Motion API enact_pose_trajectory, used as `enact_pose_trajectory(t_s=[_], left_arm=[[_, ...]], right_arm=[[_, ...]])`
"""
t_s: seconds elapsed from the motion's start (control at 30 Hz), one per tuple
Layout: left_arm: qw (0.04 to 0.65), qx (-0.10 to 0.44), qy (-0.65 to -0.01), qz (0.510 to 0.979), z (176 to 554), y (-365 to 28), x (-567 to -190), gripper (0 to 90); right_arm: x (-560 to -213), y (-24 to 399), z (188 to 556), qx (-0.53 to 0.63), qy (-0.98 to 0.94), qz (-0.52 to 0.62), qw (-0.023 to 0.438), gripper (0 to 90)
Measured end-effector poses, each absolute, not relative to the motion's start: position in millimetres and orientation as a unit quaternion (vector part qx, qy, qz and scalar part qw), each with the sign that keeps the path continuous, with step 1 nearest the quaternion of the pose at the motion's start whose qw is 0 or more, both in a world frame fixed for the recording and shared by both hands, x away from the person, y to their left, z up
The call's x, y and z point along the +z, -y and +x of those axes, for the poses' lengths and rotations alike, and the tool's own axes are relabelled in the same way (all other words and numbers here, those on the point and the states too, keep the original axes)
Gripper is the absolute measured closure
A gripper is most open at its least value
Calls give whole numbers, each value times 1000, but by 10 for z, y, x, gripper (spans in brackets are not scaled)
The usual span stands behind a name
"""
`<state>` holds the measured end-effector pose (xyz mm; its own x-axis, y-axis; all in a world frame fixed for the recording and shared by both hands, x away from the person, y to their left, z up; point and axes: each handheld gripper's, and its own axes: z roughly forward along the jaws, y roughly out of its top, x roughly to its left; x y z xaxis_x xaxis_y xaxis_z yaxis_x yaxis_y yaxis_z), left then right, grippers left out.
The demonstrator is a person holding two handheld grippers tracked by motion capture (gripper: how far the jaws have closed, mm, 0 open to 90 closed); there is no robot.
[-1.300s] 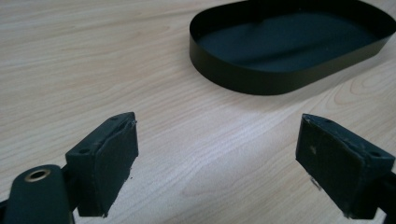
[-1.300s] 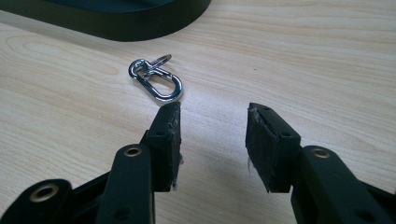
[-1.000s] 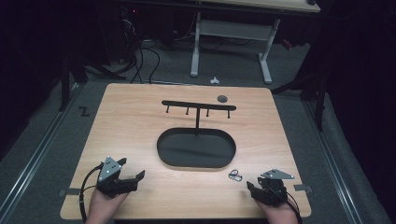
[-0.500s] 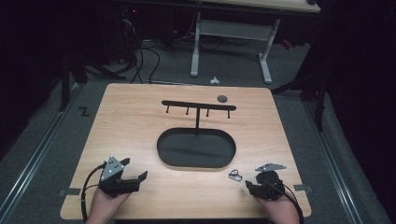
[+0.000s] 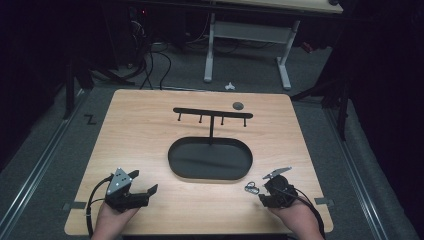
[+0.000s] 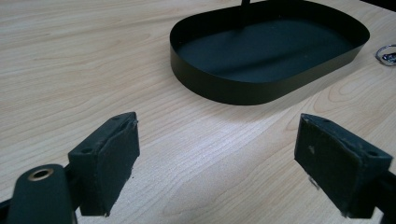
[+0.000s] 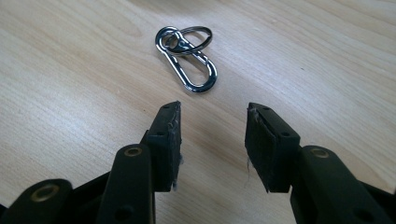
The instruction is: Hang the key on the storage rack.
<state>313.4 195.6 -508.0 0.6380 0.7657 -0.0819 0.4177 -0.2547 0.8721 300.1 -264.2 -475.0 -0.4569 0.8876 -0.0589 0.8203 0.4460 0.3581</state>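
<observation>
Wood of the table (image 5: 150, 135) runs bare under the left gripper (image 5: 142, 192), which rests near the 7 o'clock corner with its jaws spread wide and nothing between them. At the table's centre sits a black oval tray (image 5: 172, 162), and a hook rack (image 5: 212, 114) rises on a post from its 12 o'clock edge. A small dark disc (image 5: 238, 105) lies toward 1 o'clock. The metal clip (image 7: 189, 65), a polished snap hook threaded on a split ring, lies flat just off the tray's 4 o'clock rim. The right gripper (image 7: 212, 140) points at it from just beside it, jaws partly open and empty. The clip looks light, rigid and slick, so it would likely skate under a pad. Pinching across the hook's long, flat body seems safer than taking the loose ring.
</observation>
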Motion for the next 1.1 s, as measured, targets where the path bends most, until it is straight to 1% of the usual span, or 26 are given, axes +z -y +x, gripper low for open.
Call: enact_pose_trajectory(t_s=[0.07, 0.13, 0.2, 0.33, 0.47, 0.53, 0.6, 0.77, 0.83, 1.1], left_arm=[[475, 181, -386, 770, 3137, -1949, -5085, 145], [472, 180, -383, 774, 3132, -1942, -5092, 145], [470, 181, -383, 774, 3124, -1941, -5095, 145], [472, 179, -386, 773, 3123, -1970, -5090, 145], [470, 177, -385, 774, 3115, -1973, -5093, 145], [469, 176, -383, 776, 3109, -1972, -5093, 145], [468, 171, -383, 778, 3105, -1978, -5095, 145], [465, 166, -383, 780, 3083, -2002, -5102, 147], [464, 166, -384, 781, 3073, -2015, -5103, 148], [463, 165, -384, 782, 3044, -2039, -5107, 151]], right_arm=[[-4748, 2603, 3046, 126, -856, 486, 120, 580], [-4743, 2576, 3080, 117, -866, 471, 117, 579], [-4746, 2555, 3122, 115, -873, 464, 102, 567], [-4755, 2535, 3219, 99, -882, 452, 89, 552], [-4785, 2492, 3330, 73, -891, 443, 67, 499], [-4790, 2463, 3363, 63, -896, 435, 64, 500], [-4798, 2438, 3411, 59, -898, 433, 52, 509], [-4829, 2395, 3522, 52, -907, 415, 46, 541], [-4841, 2374, 3537, 43, -907, 417, 42, 568], [-4872, 2323, 3573, 41, -912, 405, 35, 608]])
